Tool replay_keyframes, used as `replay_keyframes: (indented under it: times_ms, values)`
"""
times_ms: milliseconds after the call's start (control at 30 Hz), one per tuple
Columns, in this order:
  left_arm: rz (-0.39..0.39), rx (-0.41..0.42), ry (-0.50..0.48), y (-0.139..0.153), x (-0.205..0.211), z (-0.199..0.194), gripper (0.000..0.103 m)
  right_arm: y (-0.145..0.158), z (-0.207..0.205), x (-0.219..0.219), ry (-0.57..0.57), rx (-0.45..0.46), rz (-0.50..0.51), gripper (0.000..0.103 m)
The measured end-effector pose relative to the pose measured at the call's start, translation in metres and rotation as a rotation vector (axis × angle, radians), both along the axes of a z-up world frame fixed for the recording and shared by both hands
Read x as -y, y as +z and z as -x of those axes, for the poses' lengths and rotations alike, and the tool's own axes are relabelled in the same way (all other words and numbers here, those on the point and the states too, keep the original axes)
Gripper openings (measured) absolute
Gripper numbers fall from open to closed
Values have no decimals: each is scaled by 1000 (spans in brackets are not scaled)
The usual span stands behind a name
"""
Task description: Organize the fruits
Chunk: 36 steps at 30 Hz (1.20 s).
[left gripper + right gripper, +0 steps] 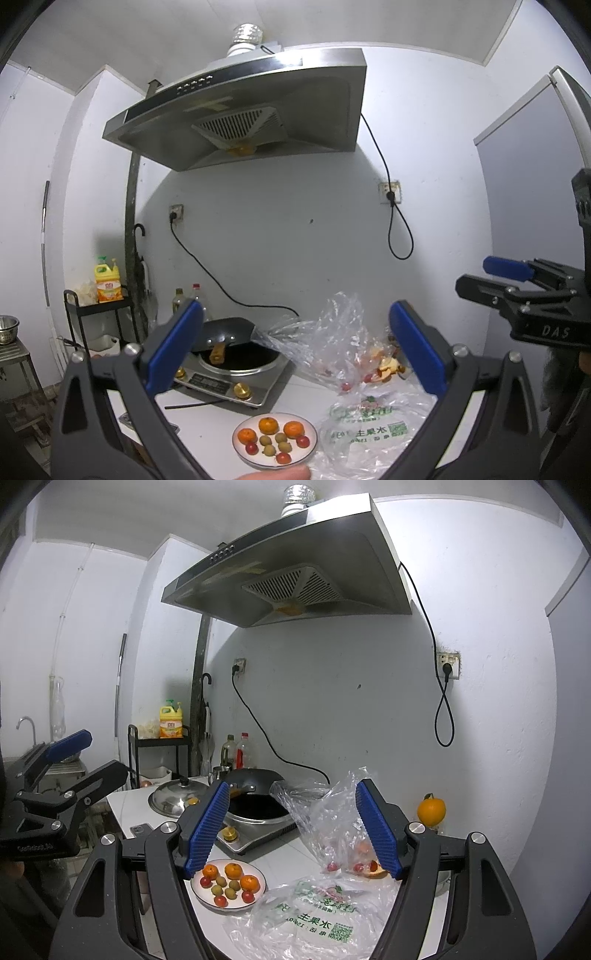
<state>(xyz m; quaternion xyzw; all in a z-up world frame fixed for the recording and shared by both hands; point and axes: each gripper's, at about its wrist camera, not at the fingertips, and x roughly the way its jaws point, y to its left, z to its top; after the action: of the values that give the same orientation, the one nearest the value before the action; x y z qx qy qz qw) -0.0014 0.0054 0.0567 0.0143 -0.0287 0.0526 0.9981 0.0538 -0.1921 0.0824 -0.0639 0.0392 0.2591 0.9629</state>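
A white plate [240,452] on the white counter holds three small oranges, several green fruits and several cherry tomatoes; it also shows in the right wrist view [260,890]. Clear plastic bags [365,424] lie to its right with a few tomatoes [332,866] and peel pieces inside. A larger orange [431,810] sits by the wall at the right. My left gripper [295,347] is open and empty, raised above the plate. My right gripper [291,825] is open and empty, raised above the plate and bags.
An induction cooker [236,380] with a black wok [255,777] stands behind the plate. A pot lid [177,797], oil bottles [236,753], a black rack with a yellow detergent bottle [108,282], and the range hood [240,110] overhead. A sink [27,731] is far left.
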Motion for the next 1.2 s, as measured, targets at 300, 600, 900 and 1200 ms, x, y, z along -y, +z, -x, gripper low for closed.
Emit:
replay_keyframes:
  times_ms: [300, 600, 900, 1200]
  values:
    - [-4, -3, 0, 0, -1, 0, 102, -2, 0, 0, -1, -2, 3, 74]
    - [5, -10, 1, -2, -8, -1, 102, -4, -1, -1, -2, -7, 7, 74]
    - [-3, -8, 3, -3, -9, 0, 102, -4, -2, -1, -2, -7, 7, 74]
    - [-5, -7, 3, -3, -9, 0, 102, -6, -3, -2, -1, -8, 8, 74]
